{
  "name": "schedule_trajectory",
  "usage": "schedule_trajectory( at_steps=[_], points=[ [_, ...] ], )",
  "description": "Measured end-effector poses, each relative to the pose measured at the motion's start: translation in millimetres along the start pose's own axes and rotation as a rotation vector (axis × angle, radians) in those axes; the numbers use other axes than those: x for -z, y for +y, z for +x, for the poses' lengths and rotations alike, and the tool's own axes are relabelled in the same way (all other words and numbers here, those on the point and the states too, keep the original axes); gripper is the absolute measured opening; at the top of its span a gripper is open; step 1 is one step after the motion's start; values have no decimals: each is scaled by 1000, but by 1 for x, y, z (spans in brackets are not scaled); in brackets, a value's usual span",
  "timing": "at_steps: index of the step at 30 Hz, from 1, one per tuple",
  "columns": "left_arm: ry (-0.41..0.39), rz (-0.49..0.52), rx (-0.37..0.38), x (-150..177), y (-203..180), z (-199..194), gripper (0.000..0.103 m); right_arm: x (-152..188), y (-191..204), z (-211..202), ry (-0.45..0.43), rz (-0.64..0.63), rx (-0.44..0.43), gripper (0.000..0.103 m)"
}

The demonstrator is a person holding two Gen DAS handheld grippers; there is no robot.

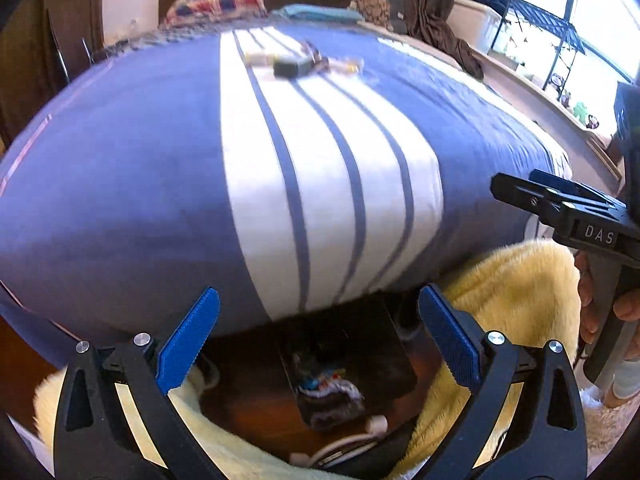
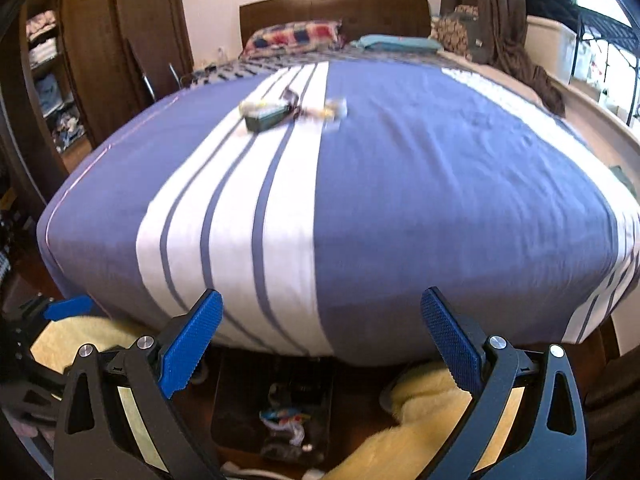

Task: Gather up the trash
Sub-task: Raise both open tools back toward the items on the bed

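Several pieces of trash lie far up a blue and white striped bed (image 1: 120, 168): a dark green box (image 1: 291, 67) (image 2: 267, 117), a pale wrapper (image 1: 262, 57) (image 2: 256, 105) and small yellow bits (image 1: 348, 66) (image 2: 331, 111). A dark bin (image 1: 344, 364) (image 2: 276, 400) holding scraps stands on the floor at the bed's foot. My left gripper (image 1: 318, 344) is open and empty above the bin. My right gripper (image 2: 320, 344) is open and empty at the bed's foot; it also shows in the left wrist view (image 1: 560, 204).
A yellow fluffy rug (image 1: 516, 280) (image 2: 420, 432) lies beside the bin. White cables (image 1: 360, 440) lie on the wooden floor. Pillows (image 2: 296, 36) and a headboard stand at the far end. Shelves (image 2: 48, 80) are left; a window ledge (image 1: 560, 112) right.
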State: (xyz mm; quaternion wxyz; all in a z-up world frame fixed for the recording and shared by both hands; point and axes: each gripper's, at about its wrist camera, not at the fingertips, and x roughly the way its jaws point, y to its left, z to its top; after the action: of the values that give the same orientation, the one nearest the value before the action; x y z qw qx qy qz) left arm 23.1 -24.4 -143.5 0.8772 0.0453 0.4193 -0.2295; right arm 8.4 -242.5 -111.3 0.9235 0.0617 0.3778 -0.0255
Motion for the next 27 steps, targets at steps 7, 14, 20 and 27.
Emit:
schedule_trajectory(
  at_steps=[7,14,20,27],
  points=[
    [-66,-8,-50,-37,16,-5,95,-31,-2,0,-51,-18,16,99],
    [-101,-22,-104,-75,36,6,95,-61,2,15,-75,-40,17,99],
    [-88,-59,-134,-97,60,29,95,-78,-1,43,-48,-28,13,99],
    [-49,-74,-153,-119,79,64,95,-101,-5,93,-8,-6,6,99]
  ],
)
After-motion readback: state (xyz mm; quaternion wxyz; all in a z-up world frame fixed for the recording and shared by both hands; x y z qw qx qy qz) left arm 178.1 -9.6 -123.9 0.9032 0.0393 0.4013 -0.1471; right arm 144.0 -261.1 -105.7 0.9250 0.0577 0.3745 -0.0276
